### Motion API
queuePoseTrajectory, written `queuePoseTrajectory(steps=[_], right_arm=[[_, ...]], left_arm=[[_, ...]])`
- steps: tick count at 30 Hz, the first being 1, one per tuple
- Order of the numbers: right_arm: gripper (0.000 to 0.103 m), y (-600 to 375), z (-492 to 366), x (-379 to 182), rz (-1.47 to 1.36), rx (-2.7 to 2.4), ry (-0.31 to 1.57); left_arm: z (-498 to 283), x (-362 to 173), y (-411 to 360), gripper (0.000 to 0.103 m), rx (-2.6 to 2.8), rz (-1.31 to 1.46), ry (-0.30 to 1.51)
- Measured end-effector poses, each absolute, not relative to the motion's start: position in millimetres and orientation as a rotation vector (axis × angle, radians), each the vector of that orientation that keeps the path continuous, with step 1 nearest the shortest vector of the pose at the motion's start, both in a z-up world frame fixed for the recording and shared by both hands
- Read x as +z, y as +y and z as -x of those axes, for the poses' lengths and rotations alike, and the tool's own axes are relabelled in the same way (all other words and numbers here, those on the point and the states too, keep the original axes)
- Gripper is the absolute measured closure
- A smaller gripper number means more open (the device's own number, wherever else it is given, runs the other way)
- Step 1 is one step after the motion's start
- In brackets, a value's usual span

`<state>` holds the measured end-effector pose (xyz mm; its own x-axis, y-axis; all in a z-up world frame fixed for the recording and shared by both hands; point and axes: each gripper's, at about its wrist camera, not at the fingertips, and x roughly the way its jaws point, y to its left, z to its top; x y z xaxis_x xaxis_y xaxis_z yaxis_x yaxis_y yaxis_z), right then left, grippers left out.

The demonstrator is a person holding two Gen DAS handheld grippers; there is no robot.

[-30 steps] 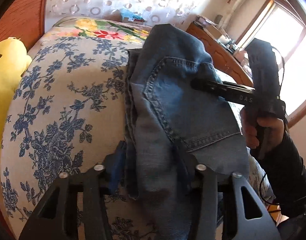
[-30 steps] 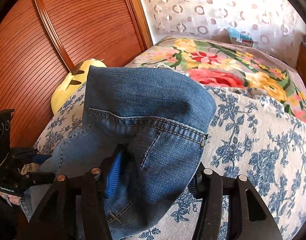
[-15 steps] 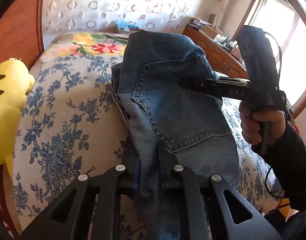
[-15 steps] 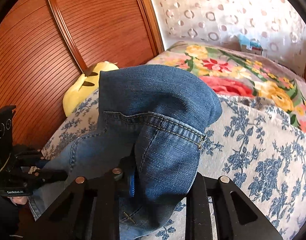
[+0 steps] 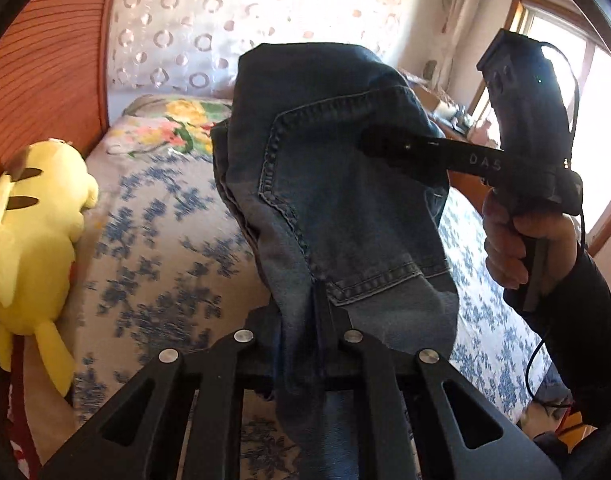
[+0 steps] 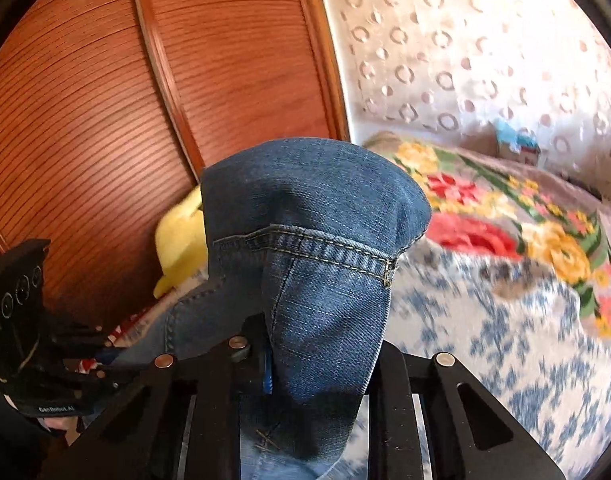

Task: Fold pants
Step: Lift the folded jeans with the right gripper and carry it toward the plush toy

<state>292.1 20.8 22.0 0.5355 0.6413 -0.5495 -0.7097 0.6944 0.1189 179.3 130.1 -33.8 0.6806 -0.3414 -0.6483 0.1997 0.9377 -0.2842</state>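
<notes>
A home bedroom. Bed (image 5: 157, 240) under a blue-flowered white coverlet filling the middle, with a bright floral blanket (image 6: 505, 216) of red and yellow blooms toward 1 o'clock in the right wrist view. Yellow plush toy (image 5: 29, 236) lying at 9 o'clock against a ribbed reddish wooden wardrobe door (image 6: 105, 120). Pale curtain with ring pattern (image 5: 209, 28) hung at 12 o'clock. Sunlit window (image 5: 593, 112) with wooden frame at 2 o'clock.
</notes>
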Motion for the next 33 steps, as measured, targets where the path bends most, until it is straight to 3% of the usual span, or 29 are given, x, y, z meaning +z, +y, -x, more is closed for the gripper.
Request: queuePoseTrajectory(steps=[17,28,33], right_arm=[[0.083,159,-302,89,0.068,1.139,0.513],[0.082,111,-404,-37,0.020,0.991,0.752],[0.066,66,-422,-49,0.021,0.905,0.807]], left_arm=[[-134,38,262,0.091,-0.042,0.262,0.580],[-220,-45,242,0.091,-0.105,0.263,0.795],[-242,-57,225,0.091,-0.157,0.247,0.812]])
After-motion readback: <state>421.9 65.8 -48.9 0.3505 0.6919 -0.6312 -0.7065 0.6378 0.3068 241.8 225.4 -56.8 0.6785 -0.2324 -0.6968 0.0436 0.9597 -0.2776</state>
